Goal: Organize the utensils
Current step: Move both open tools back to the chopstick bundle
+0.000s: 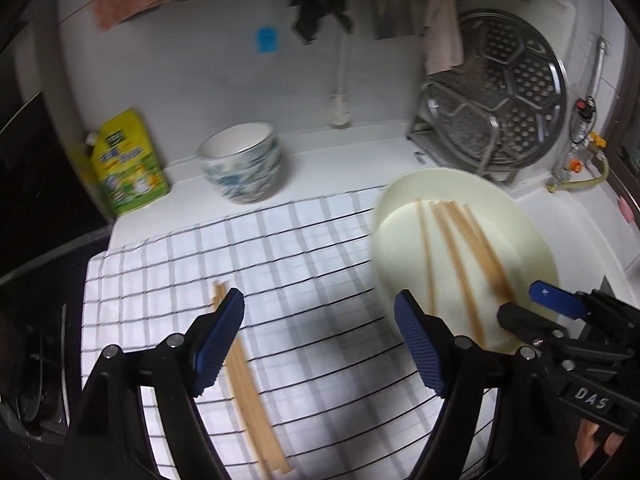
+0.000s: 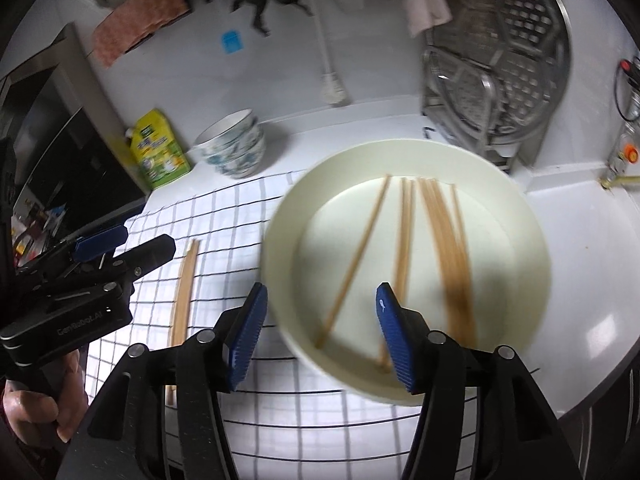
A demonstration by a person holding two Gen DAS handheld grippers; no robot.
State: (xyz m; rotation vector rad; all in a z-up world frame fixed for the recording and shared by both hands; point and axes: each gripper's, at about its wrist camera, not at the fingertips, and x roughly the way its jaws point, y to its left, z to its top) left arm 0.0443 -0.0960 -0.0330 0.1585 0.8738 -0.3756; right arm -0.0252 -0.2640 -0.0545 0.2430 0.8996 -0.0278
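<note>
Chopsticks (image 1: 248, 384) of pale wood lie as a close pair on the checked cloth (image 1: 312, 248) in the lower left of the left wrist view, running from mid-frame down to the bottom edge, thin, straight and blurred. The left hand-held gripper (image 1: 320, 344) stands over them with its blue ribbed pads wide apart and nothing between them; its left pad hides part of the pair. Further up and left on the white tabletop (image 1: 352, 140) a yellow-green pouch (image 1: 128, 164) leans at the wall, and just right of it sits a stack of patterned bowls (image 1: 244, 168). To the right, a cream plate (image 2: 532, 264) holds more chopsticks (image 2: 444, 248), several loose sticks fanned lengthwise, one angled away to the left. The right hand-held gripper (image 2: 320, 336) hangs open over the plate's near rim, empty. At the upper right a round perforated steel tray (image 1: 516, 92) stands on edge in a rack.
</note>
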